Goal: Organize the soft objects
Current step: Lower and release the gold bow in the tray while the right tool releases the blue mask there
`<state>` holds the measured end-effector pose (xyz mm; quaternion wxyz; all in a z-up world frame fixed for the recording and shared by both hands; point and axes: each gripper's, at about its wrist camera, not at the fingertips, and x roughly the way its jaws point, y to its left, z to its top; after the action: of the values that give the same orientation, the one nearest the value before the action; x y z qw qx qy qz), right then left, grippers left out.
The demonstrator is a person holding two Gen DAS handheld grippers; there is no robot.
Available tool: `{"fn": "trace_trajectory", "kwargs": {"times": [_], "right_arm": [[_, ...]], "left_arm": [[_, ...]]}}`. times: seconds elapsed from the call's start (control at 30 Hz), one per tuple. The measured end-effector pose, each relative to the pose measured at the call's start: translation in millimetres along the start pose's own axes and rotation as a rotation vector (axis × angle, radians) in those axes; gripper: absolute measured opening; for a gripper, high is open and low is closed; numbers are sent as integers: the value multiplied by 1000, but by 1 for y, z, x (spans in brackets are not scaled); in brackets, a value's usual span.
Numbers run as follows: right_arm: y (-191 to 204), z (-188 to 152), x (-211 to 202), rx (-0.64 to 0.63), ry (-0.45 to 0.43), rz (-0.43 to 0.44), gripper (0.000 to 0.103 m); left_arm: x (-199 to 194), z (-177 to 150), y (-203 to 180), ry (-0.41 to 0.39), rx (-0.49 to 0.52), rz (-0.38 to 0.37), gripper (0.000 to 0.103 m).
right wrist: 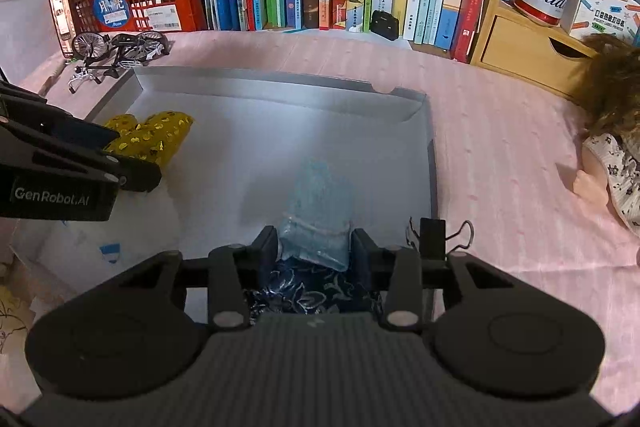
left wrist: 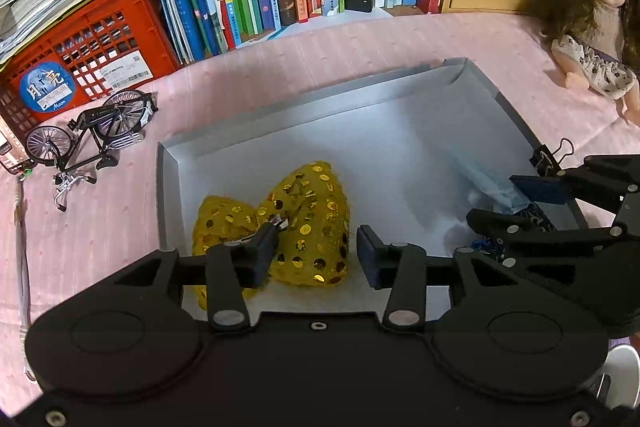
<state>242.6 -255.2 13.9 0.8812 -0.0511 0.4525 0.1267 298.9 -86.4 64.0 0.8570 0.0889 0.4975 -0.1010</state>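
You have the yellow sequined pouch and the pale blue pouch lying in the grey tray, both your left hand-held gripper and right hand-held gripper spread, while the doll waits outside on the surface.

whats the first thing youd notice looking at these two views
The yellow sequinned bow jumps out, lying in the left part of the grey shallow box with the left gripper open over it. Next, a pale blue pouch sits between the right gripper pads near the box's right side, and a doll lies on the pink cloth beyond.
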Motion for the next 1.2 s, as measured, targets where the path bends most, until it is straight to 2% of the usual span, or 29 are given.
{"fn": "trace_trajectory", "kwargs": {"times": [0.27,0.67,1.2], "right_arm": [[-2,-3,-7,-3,-13,-1,65],[-3,-6,-27,-1,-64,0,77],[-5,-16,-68,-3,-167,10,86]], "left_arm": [[-2,-4,1,5,-17,-1,61],[-20,-13,1,-49,-37,-24,72],[-59,-33,-6,-152,-55,-79,78]]}}
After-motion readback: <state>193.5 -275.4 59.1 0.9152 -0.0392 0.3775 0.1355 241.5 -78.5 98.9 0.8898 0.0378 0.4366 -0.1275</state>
